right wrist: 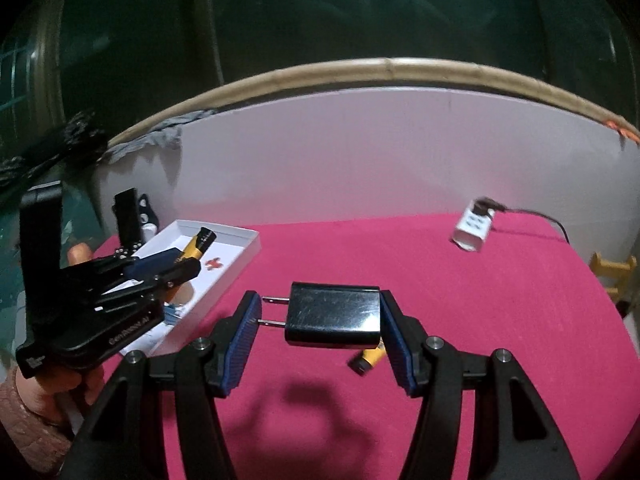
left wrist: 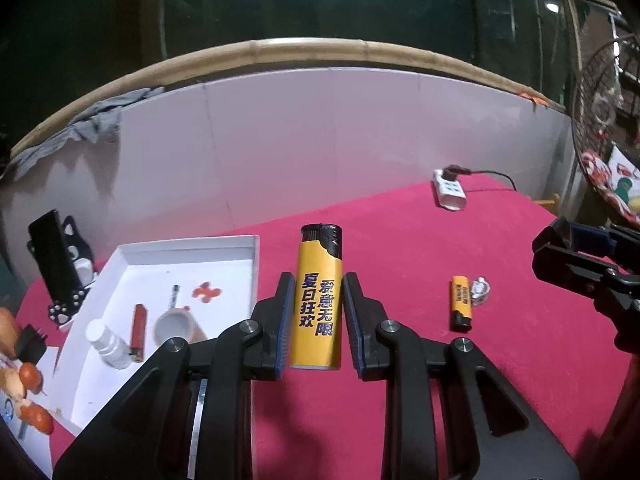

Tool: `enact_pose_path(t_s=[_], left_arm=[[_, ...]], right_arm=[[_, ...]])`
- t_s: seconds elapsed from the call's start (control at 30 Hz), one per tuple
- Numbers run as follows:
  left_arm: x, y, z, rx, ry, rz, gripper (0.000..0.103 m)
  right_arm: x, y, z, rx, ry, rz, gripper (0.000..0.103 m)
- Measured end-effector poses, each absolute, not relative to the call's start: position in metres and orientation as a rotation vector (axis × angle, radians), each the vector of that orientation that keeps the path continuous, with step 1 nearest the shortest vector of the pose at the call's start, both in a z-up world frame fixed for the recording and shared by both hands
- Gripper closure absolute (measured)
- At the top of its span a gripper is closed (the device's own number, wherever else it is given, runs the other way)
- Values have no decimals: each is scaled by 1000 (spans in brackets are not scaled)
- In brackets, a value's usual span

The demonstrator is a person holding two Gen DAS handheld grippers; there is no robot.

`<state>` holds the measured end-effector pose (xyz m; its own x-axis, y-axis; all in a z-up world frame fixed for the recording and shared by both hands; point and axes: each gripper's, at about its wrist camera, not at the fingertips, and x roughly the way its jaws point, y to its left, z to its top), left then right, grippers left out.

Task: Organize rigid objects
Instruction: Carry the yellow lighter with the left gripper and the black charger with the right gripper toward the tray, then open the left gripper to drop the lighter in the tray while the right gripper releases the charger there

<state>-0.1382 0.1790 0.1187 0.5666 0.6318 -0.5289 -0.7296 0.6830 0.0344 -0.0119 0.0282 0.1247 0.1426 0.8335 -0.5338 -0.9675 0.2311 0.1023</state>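
My left gripper [left wrist: 316,312] is shut on a yellow lighter [left wrist: 318,300] with a black cap and blue lettering, held upright above the pink cloth. My right gripper [right wrist: 320,324] is shut on a black plug adapter [right wrist: 334,320], prongs pointing left at the left pad. A white tray [left wrist: 248,244] lies at the left, holding a red lighter [left wrist: 138,330], a white bottle [left wrist: 106,344] and a small cup [left wrist: 174,326]. A second yellow lighter [left wrist: 461,304] lies on the cloth by a shiny clear piece [left wrist: 480,290]. In the right wrist view the left gripper [right wrist: 176,268] hovers over the tray [right wrist: 244,248].
A white power strip [left wrist: 452,192] with a black cable sits at the back right. A black stand [left wrist: 56,268] with paw prints stands left of the tray. A white wall panel [left wrist: 320,140] backs the pink table [left wrist: 500,360]. Food skewers [left wrist: 28,396] lie at the far left.
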Motion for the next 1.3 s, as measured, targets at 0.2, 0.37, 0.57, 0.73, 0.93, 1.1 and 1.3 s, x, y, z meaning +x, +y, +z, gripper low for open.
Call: enact_pose_path(t_s=[0.2, 0.37, 0.57, 0.73, 0.93, 1.1, 1.3], left_arm=[[-167, 192, 122, -226, 504, 857, 79], [-196, 207, 122, -260, 479, 910, 79], [-228, 225, 120, -298, 460, 969, 79], [-250, 236, 115, -336, 449, 1006, 79], [-267, 247, 109, -368, 447, 1031, 79], [-287, 275, 111, -390, 444, 1066, 79], [-315, 319, 113, -438, 460, 1113, 79]], right_arm=[[-41, 52, 136, -339, 508, 1389, 44], [-65, 72, 141, -376, 483, 1442, 44], [-93, 95, 143, -418, 466, 1501, 44], [-117, 110, 142, -458, 455, 1544, 44], [-142, 130, 137, -502, 463, 1589, 44], [-158, 148, 131, -532, 489, 1621, 44], [-175, 169, 123, -555, 515, 1650, 44]])
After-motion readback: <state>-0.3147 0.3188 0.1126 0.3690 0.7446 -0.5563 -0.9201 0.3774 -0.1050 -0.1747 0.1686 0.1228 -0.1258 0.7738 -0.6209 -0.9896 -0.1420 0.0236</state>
